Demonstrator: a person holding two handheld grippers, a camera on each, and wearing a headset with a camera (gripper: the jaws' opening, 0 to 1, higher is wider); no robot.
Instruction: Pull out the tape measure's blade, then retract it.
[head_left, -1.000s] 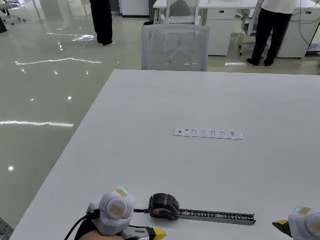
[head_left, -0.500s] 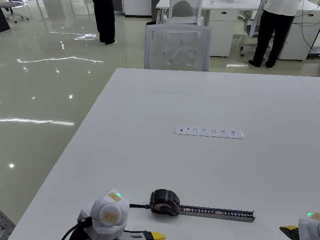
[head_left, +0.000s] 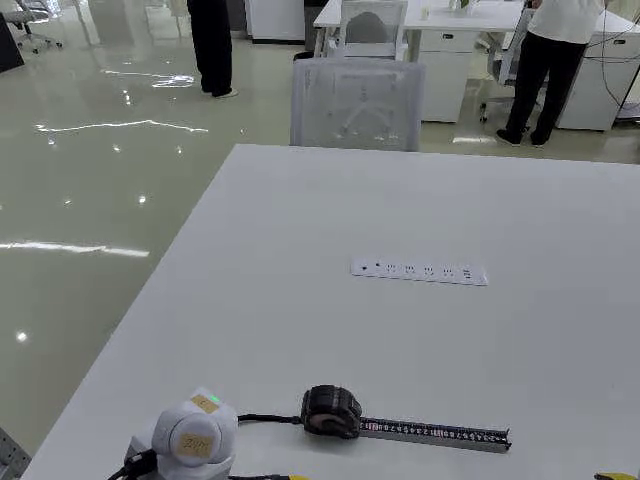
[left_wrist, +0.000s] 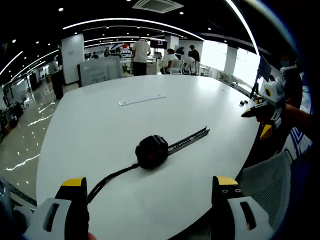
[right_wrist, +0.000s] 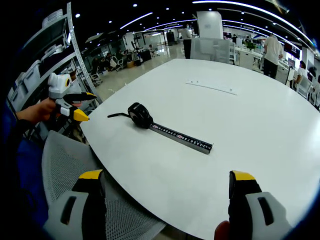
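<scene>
White tabletop (head_left: 400, 200) carried the black round-cased tape measure (head_left: 331, 411) at six o'clock, its dark marked blade (head_left: 435, 433) extended toward three o'clock. Jaws wide and empty, the left gripper (left_wrist: 150, 182) and right gripper (right_wrist: 167, 176) had drawn back; retraction judged outstanding.

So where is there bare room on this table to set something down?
Free: the band between power strip and tape measure, everything beyond the strip toward the chair, and the table's left side. Crowded: the near edge, with the tape measure, its blade and the left gripper.
</scene>
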